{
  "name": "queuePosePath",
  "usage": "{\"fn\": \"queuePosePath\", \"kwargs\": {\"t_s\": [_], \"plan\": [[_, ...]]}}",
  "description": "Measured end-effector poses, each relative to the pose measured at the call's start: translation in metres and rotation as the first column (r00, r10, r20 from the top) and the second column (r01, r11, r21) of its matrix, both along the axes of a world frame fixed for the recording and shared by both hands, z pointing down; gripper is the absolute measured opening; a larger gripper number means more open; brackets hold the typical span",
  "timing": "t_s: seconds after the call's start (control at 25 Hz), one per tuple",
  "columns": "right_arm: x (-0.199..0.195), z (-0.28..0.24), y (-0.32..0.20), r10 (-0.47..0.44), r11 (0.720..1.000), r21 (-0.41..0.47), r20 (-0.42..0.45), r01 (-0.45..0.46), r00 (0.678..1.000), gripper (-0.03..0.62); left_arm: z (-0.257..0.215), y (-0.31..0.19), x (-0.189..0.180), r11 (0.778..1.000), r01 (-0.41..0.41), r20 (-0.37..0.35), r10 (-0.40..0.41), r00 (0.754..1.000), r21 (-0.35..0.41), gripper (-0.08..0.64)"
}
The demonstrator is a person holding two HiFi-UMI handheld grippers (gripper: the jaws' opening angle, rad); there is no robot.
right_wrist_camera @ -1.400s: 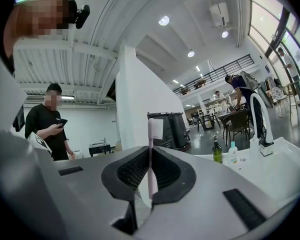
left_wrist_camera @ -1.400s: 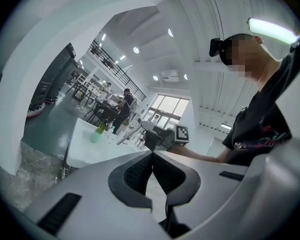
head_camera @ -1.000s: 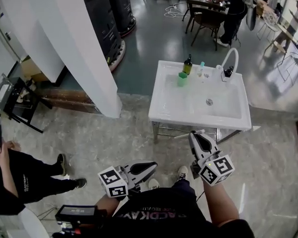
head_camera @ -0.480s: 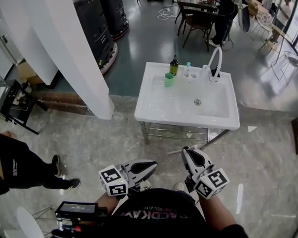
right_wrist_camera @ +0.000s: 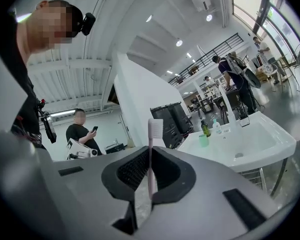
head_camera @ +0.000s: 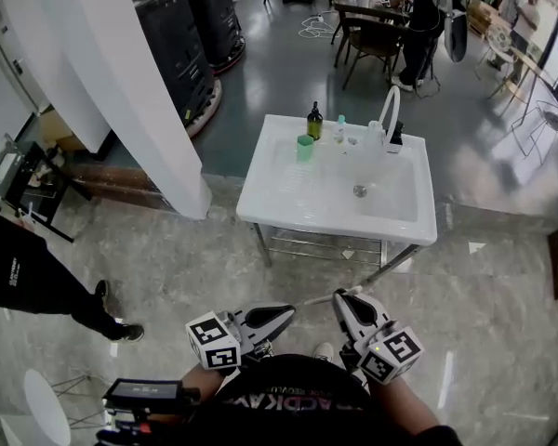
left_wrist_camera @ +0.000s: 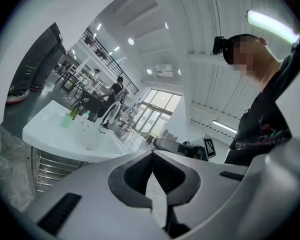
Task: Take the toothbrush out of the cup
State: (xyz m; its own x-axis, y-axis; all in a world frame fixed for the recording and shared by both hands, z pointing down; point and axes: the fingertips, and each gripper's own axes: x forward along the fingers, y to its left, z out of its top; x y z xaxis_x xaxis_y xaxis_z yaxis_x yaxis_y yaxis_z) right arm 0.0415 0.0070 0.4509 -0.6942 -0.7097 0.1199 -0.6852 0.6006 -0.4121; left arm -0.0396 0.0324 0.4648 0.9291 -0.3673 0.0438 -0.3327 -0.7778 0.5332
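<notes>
1. Right gripper [head_camera: 346,299] clamps the pink toothbrush [right_wrist_camera: 151,149] by its handle, which leaves the bristles free; it is already out of the green cup [head_camera: 304,148].
2. We stand well apart from the sink [head_camera: 288,203] that carries the cup.
3. Left gripper [head_camera: 284,314], its jaws together on nothing, seems unneeded.

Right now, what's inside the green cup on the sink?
Nothing stands up out of the green cup on the sink; its inside is too small to see into. The toothbrush is outside it, clamped in the right gripper, away from the sink.
</notes>
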Motion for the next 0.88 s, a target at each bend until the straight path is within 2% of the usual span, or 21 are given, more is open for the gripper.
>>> {"fn": "queuePosePath", "kwargs": {"t_s": [0.32,0.52,0.88], "plan": [[0.012,0.007,0.018,-0.025,0.999,-0.039,0.079,0.028,0.997,0.025,-0.004,0.01,0.014,1.0,0.017,0.015,-0.017,1.0,-0.024,0.008],[0.013,0.007,0.026,-0.038,0.998,-0.04,0.079,0.041,0.996,0.025,-0.009,0.01,0.018,1.0,0.021,0.003,-0.021,1.0,-0.012,0.008],[0.011,0.01,0.026,-0.039,0.998,-0.055,0.086,0.044,0.995,0.025,-0.006,0.011,0.018,0.998,0.045,-0.027,-0.046,0.999,-0.041,0.008]]}}
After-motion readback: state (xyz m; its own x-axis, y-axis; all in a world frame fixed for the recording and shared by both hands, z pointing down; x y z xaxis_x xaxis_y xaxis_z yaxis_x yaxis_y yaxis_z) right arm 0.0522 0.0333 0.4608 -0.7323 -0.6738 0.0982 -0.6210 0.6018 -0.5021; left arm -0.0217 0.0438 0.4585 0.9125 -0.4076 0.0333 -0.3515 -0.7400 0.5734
